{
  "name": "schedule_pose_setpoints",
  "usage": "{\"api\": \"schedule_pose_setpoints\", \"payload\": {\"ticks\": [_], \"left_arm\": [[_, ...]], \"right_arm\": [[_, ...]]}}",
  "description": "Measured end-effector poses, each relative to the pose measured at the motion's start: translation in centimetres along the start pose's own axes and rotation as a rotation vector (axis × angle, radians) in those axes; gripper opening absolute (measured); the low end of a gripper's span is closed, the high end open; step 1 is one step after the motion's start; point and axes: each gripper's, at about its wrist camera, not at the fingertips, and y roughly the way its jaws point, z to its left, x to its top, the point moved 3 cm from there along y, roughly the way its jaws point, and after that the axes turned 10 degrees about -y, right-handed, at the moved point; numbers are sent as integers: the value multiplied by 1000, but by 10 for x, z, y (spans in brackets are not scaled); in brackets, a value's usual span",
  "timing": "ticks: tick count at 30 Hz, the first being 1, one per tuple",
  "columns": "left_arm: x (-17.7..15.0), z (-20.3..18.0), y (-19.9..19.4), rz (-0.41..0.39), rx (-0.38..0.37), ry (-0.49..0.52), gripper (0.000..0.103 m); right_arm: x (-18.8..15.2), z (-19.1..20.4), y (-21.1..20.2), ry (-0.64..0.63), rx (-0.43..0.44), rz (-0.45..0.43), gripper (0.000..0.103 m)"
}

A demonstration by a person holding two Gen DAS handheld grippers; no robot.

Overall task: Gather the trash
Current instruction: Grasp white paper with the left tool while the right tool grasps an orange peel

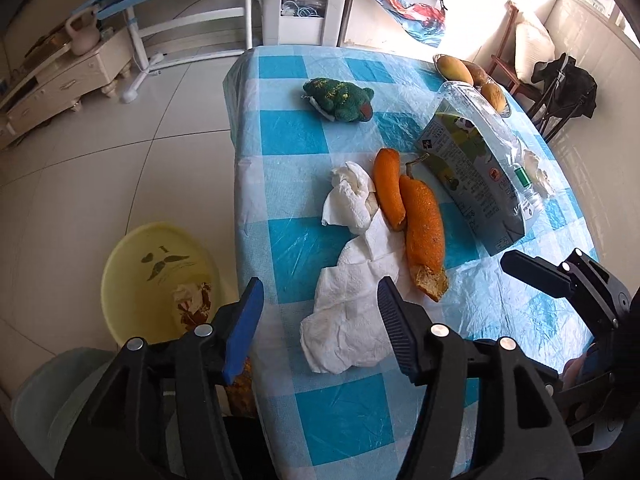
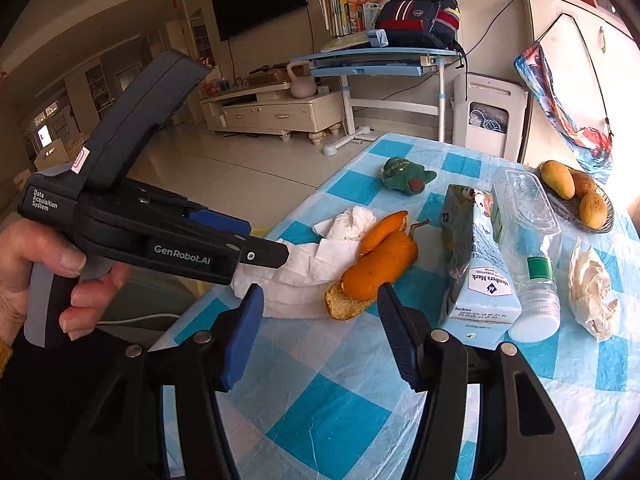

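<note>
Two orange peels (image 1: 420, 224) (image 2: 380, 264) lie mid-table beside crumpled white tissues (image 1: 352, 312) (image 2: 304, 276). A milk carton (image 1: 472, 176) (image 2: 476, 264), a clear plastic bottle (image 1: 492, 128) (image 2: 528, 240) and a crumpled paper wad (image 1: 536, 168) (image 2: 592, 288) lie to their right. My left gripper (image 1: 320, 320) (image 2: 256, 240) stands open over the table's near left edge, the tissue showing between its fingers without touching them. A brownish peel scrap (image 1: 240, 388) shows just below its blue finger. My right gripper (image 2: 320, 320) (image 1: 540, 272) is open and empty, short of the peels.
A yellow basin (image 1: 132, 264) on the floor left of the table holds some trash. The checked table (image 1: 288, 128) (image 2: 332, 420) also carries a green plush toy (image 1: 340, 98) (image 2: 404, 176) and a fruit basket (image 1: 440, 58) (image 2: 560, 208). A pale round container (image 1: 60, 400) sits at lower left.
</note>
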Motion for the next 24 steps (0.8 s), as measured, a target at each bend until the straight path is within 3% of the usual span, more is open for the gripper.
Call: {"api": "schedule_pose_setpoints", "payload": {"ticks": [4, 5, 6, 7, 8, 9, 13, 18, 24], "left_arm": [[1, -14, 18, 27, 48, 24, 64], [0, -17, 22, 35, 47, 34, 60], [-1, -21, 25, 45, 36, 48, 46], [-3, -25, 26, 51, 32, 68, 40], [-5, -29, 26, 52, 30, 94, 22], [-7, -30, 26, 61, 16, 103, 13], [-9, -29, 19, 67, -19, 111, 9], [-12, -31, 17, 69, -29, 122, 9], [-11, -31, 1, 25, -87, 141, 9]], "right_arm": [[-3, -7, 4, 27, -18, 29, 58], [-4, -10, 6, 43, -26, 36, 58], [-5, -13, 8, 67, -25, 38, 58], [-5, -16, 11, 95, -23, 39, 58], [-5, -18, 13, 121, -22, 36, 58], [-5, -21, 15, 143, -25, 33, 58], [-3, -26, 29, 213, -32, 41, 55], [-1, -33, 52, 265, -14, 109, 35], [-12, -34, 35, 262, -11, 115, 11]]}}
